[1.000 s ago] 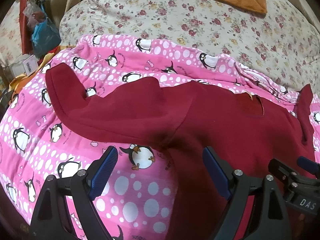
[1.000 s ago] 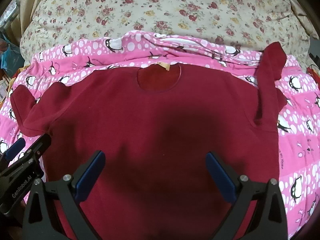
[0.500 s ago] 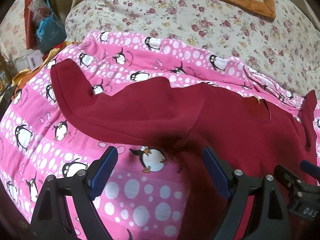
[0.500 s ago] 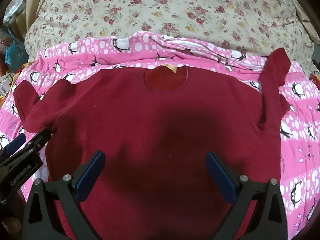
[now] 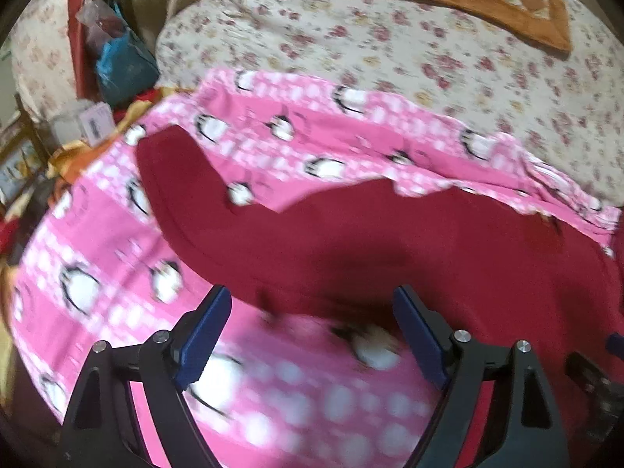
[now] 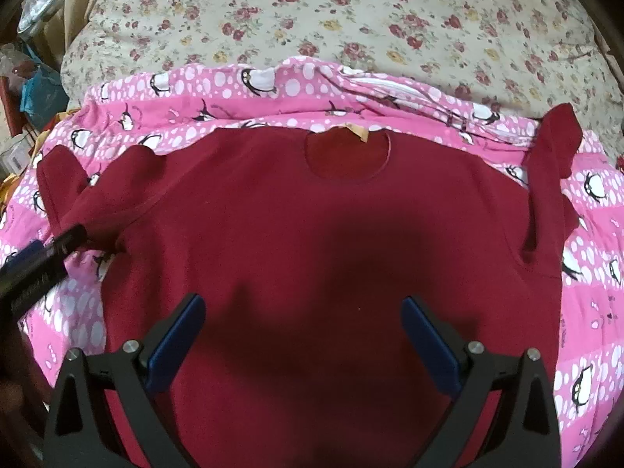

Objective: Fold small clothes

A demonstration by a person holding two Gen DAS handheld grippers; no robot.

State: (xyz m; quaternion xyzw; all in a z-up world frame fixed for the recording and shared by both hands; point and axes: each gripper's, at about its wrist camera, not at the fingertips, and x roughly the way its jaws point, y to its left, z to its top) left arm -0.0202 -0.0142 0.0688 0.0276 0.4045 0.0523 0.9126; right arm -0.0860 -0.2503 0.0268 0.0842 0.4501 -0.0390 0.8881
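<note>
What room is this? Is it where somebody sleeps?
Probably a bedroom. A dark red shirt lies spread on a pink penguin blanket, over flowery bedding, with cluttered bags beside the bed.

The dark red long-sleeved top (image 6: 331, 241) I am working on is lying spread flat, front up, on the pink penguin blanket (image 6: 592, 312). Its round neckline with a tan label (image 6: 357, 131) is pointing toward the blanket's far edge. Its left sleeve (image 5: 187, 199) is stretching out toward the blanket's left edge, while its right sleeve (image 6: 550, 179) is lying bent, its cuff pointing toward the far right corner.
</note>
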